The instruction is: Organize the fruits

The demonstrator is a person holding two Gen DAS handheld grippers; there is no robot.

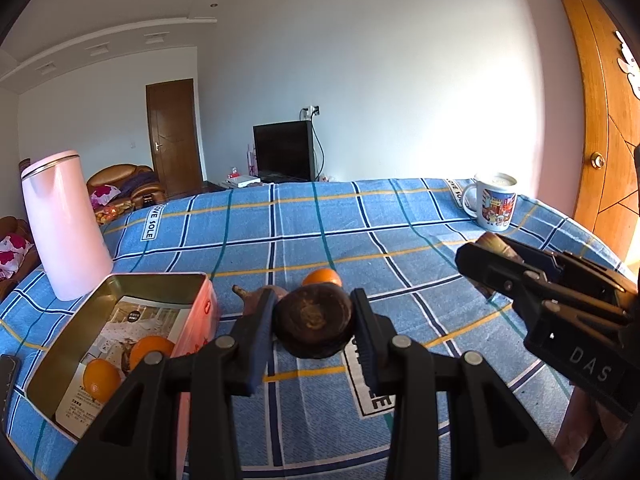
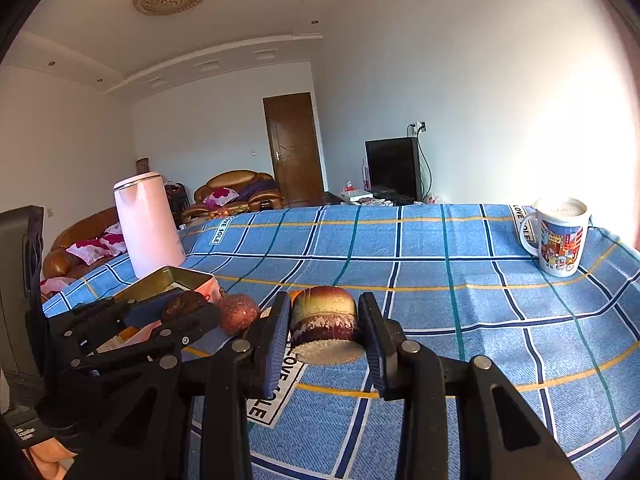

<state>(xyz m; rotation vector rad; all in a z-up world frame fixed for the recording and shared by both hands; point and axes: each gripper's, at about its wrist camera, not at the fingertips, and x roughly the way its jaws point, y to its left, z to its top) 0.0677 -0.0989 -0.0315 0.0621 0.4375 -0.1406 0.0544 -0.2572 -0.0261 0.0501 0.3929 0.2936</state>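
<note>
Two fruits are gripped at once, one in each of my claws. From my left wrist, my left gripper (image 1: 313,322) is clamped on a dark brown round fruit (image 1: 313,319), its blue pads pressed against both sides and the piece held just above the blue plaid tablecloth (image 1: 400,216). That fruit hides most of what lies beyond it: only the top of an orange (image 1: 322,277) shows over it, and a reddish, knobbly fruit (image 1: 256,294) is half covered by my left finger, so I cannot name it. The open tin box (image 1: 120,280) sits at lower left, its near end cut off behind my gripper body; inside, two oranges (image 1: 120,364) lie on a printed sheet. A pink kettle (image 1: 66,224) stands just behind the box, close to the table's left edge. My right gripper (image 1: 490,258) enters from the right, and only the pale tip of what it holds shows. From my right wrist, that right gripper is closed on a cut chunk of fruit (image 2: 325,324), brown and banded with a pale cut face below; what kind it is I cannot tell. My left gripper at lower left masks the box, leaving only its rim visible. A printed mug (image 2: 560,236) stands near the far right corner, and between it and the fruits the cloth runs open to the far edge.
</note>
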